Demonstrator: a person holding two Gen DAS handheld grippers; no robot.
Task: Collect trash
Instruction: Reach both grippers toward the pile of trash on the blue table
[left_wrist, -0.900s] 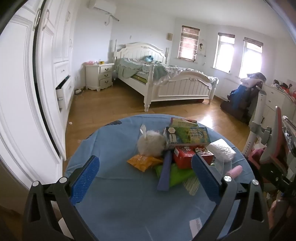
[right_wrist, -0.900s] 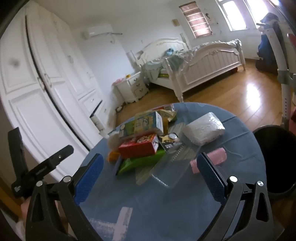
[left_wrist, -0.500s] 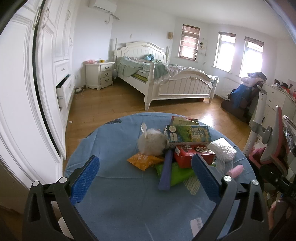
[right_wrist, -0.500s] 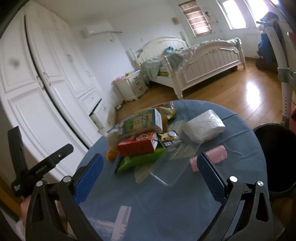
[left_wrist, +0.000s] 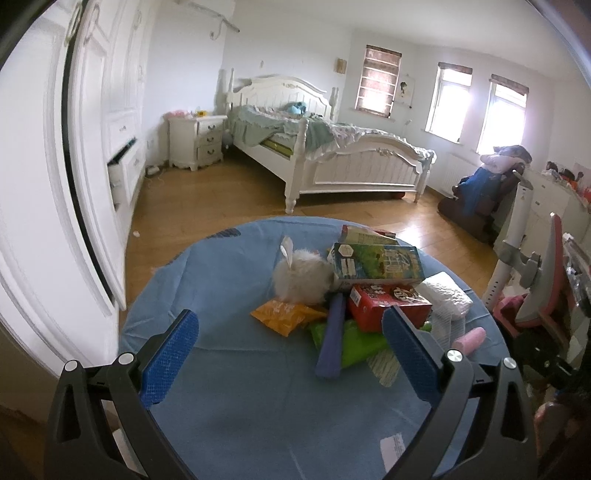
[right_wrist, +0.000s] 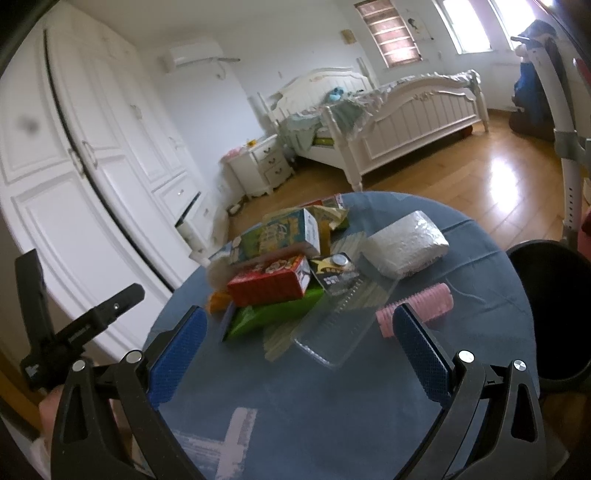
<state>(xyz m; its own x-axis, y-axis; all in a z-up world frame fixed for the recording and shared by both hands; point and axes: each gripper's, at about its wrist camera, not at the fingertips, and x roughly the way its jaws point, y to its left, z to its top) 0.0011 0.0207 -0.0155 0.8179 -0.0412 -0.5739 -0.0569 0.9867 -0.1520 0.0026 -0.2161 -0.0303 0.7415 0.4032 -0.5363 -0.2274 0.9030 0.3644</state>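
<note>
A pile of trash lies on a round table with a blue cloth (left_wrist: 236, 398). It holds a red box (left_wrist: 388, 304), a green carton (left_wrist: 380, 260), a white fluffy ball (left_wrist: 301, 275), an orange wrapper (left_wrist: 286, 315), a green packet (left_wrist: 354, 341) and a blue stick (left_wrist: 332, 338). In the right wrist view I see the red box (right_wrist: 269, 282), a clear plastic tray (right_wrist: 340, 321), a pink roller (right_wrist: 428, 304) and a white wrapped pack (right_wrist: 404, 249). My left gripper (left_wrist: 290, 350) and right gripper (right_wrist: 299, 345) are both open and empty, short of the pile.
A black bin (right_wrist: 554, 310) stands at the table's right. White wardrobes (right_wrist: 74, 184) line the left, with an open drawer (left_wrist: 123, 171). A bed (left_wrist: 332, 158) and nightstand (left_wrist: 197, 142) stand behind. A desk and chair (left_wrist: 546, 288) are at the right.
Both grippers have moved slightly nearer the pile and stay open. The objects on the table have not moved.
</note>
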